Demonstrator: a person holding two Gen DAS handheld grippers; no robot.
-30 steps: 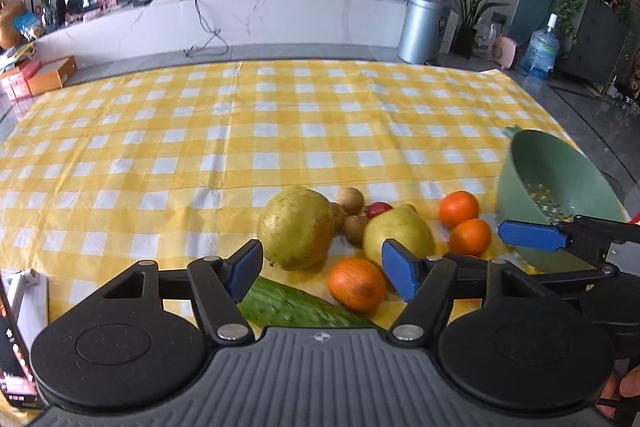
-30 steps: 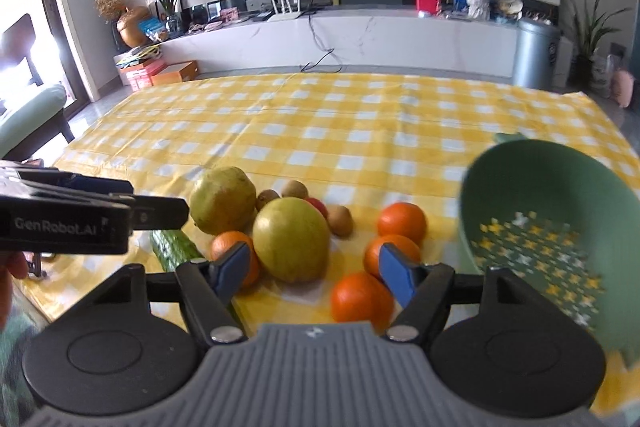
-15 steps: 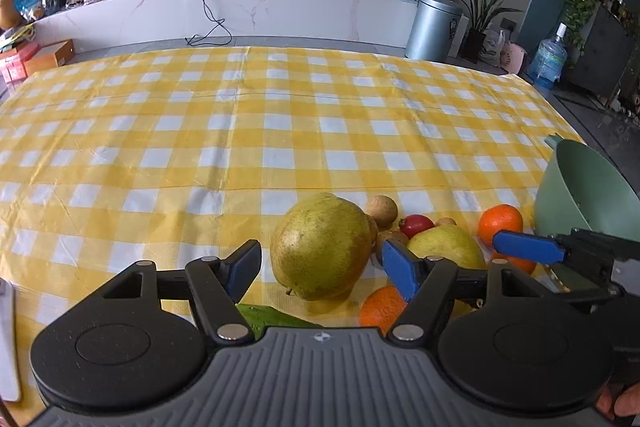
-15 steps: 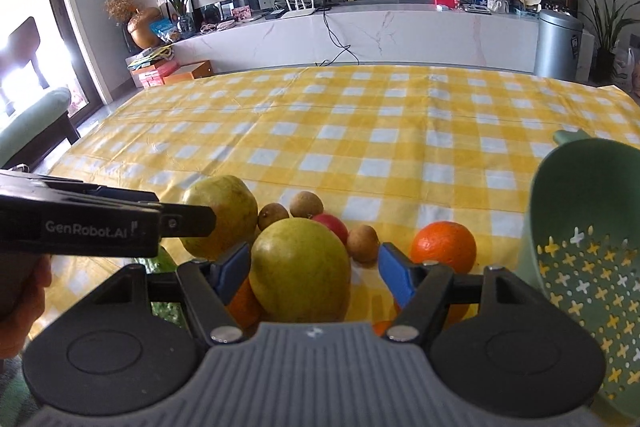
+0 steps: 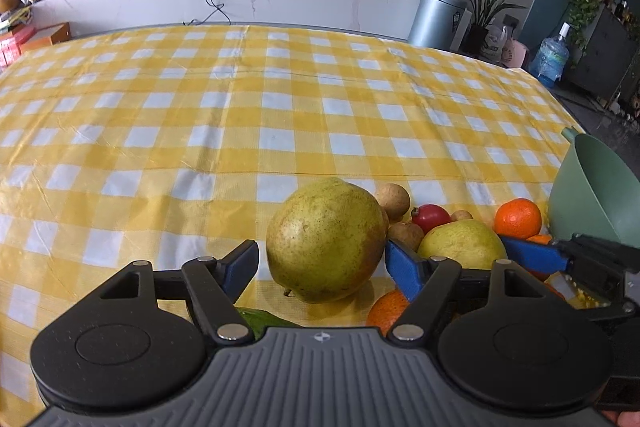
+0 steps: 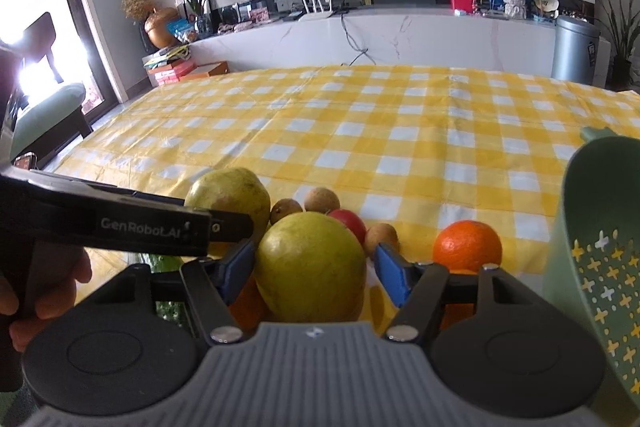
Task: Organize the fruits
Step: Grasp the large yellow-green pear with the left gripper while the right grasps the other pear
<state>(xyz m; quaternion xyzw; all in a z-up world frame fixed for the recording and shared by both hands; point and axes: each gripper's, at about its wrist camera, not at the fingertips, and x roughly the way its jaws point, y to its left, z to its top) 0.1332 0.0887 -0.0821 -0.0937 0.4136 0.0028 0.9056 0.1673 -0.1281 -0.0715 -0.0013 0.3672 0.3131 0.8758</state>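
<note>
Two big yellow-green pears lie in a fruit pile on the yellow checked tablecloth (image 5: 280, 107). In the left wrist view the left pear (image 5: 326, 239) sits between the fingers of my left gripper (image 5: 320, 267), whose jaws are opening with a gap at the left pad. In the right wrist view the other pear (image 6: 310, 267) fills the space between the fingers of my right gripper (image 6: 312, 269). Those jaws are closing, and the right pad stands just off the skin. A green colander (image 6: 600, 247) stands at the right.
Around the pears lie oranges (image 5: 518, 218) (image 6: 467, 247), small brown fruits (image 5: 394, 197) (image 6: 321, 199), a red fruit (image 5: 431, 217) and a cucumber (image 5: 260, 319). The left gripper's black body (image 6: 152, 227), held by a hand (image 6: 48, 287), crosses the right wrist view.
Both grippers have sunk and come forward onto the pile. Each pear, earlier ahead of the fingers, now sits between them. The fruits have not moved.
</note>
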